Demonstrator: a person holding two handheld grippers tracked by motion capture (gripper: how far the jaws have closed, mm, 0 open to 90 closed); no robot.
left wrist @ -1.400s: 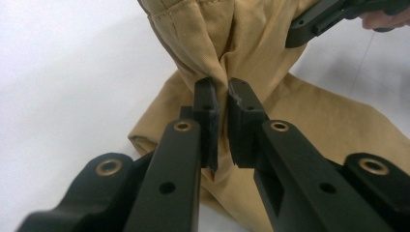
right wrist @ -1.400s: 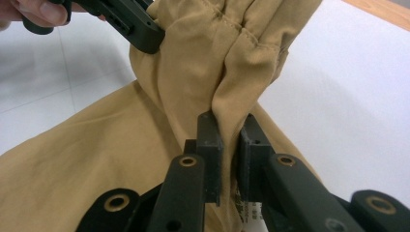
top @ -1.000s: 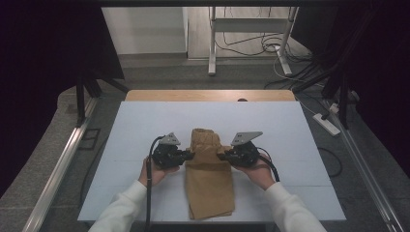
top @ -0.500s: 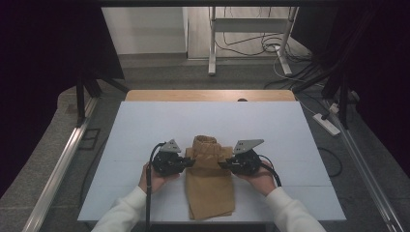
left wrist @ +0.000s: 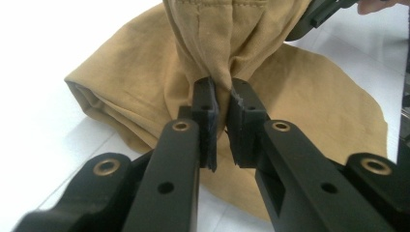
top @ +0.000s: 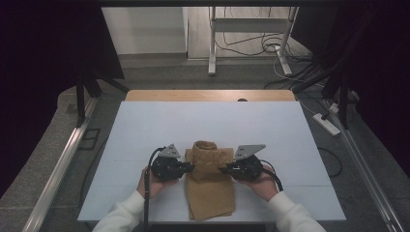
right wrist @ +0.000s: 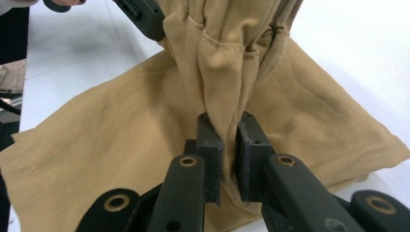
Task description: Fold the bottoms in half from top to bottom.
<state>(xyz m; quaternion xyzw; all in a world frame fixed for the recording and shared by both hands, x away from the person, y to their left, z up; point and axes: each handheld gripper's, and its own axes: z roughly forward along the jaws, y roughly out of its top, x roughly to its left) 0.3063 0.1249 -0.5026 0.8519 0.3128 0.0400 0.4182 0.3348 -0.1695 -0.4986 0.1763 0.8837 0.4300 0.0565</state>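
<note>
A tan cloth garment [top: 210,191] lies on the white table [top: 145,130], its near end by the front edge. Its gathered far end [top: 205,146] is lifted off the surface and bunched between the two grippers. My left gripper [top: 191,167] is shut on the garment's left side; in the left gripper view [left wrist: 223,104] the pads pinch a hanging fold of the fabric [left wrist: 227,43]. My right gripper [top: 223,169] is shut on the right side; in the right gripper view [right wrist: 227,128] a pleat of the cloth [right wrist: 227,63] runs down between the pads.
A wooden strip [top: 208,95] edges the table's far side. Beyond it stand a metal frame [top: 249,29] and loose cables on the floor. A white power strip [top: 327,124] lies off the right edge, and a metal rail [top: 58,169] runs along the left.
Both grippers have come a little toward the person with the garment's far end, which has risen and bunched up. The flat part looks shorter than before.
</note>
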